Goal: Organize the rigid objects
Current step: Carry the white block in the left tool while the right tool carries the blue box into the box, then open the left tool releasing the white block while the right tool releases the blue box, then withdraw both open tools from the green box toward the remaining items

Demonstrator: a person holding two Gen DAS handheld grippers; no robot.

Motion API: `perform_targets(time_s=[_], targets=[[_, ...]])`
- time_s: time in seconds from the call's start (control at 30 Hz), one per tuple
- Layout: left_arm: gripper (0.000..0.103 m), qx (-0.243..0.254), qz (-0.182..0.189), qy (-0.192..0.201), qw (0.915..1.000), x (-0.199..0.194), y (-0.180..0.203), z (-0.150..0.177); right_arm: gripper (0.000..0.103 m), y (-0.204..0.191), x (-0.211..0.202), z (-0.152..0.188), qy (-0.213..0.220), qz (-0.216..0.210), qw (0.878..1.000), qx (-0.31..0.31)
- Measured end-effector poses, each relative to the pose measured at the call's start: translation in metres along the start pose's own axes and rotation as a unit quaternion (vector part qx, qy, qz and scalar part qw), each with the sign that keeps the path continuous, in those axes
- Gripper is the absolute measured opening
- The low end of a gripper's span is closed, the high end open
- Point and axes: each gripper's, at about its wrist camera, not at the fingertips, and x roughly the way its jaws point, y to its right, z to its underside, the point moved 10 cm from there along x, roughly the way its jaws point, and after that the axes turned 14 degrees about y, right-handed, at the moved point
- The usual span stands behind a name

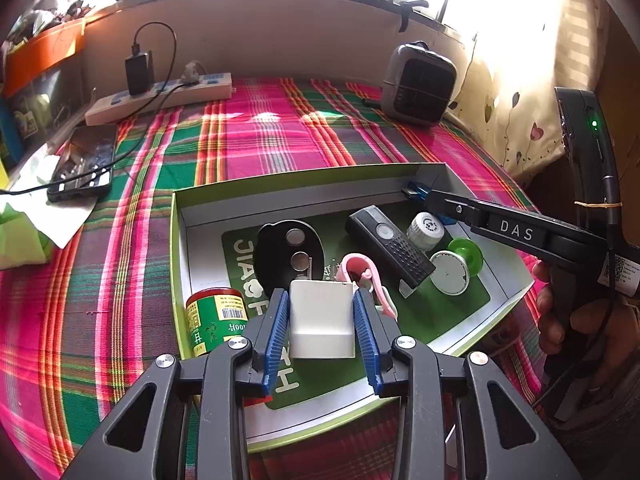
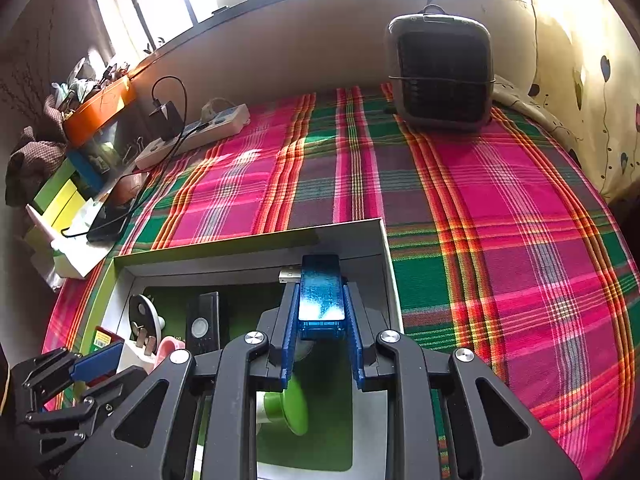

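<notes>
Rigid objects mostly lay gathered inside a shallow cardboard box on the plaid-covered counter. Left claw clenched a white charger over the box; right claw clenched a blue USB stick over its far corner. Both likely remained to be placed.

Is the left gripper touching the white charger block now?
Touching. In the left wrist view both blue pads of the left gripper press against the sides of the white charger block, with no gap visible.

White charger and blue USB stick held above box.
</notes>
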Motion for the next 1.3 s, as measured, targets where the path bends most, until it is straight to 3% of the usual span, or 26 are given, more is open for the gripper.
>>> perform_targets(time_s=[0.5, 0.8, 1.3], targets=[[0.033, 0.002, -0.002, 0.0, 1.0, -0.001, 0.001, 0.001, 0.025, 0.0, -0.001, 0.0, 0.004, 0.003, 1.0, -0.001], [0.037, 0.001, -0.002, 0.0, 1.0, -0.003, 0.002, 0.002, 0.034, 0.0, -0.006, 0.0, 0.009, 0.004, 1.0, 0.003], [0.04, 0.01, 0.003, 0.022, 0.9997, -0.033, 0.017, 0.0, 0.036, -0.006, -0.033, 0.001, 0.024, 0.003, 1.0, -0.001]])
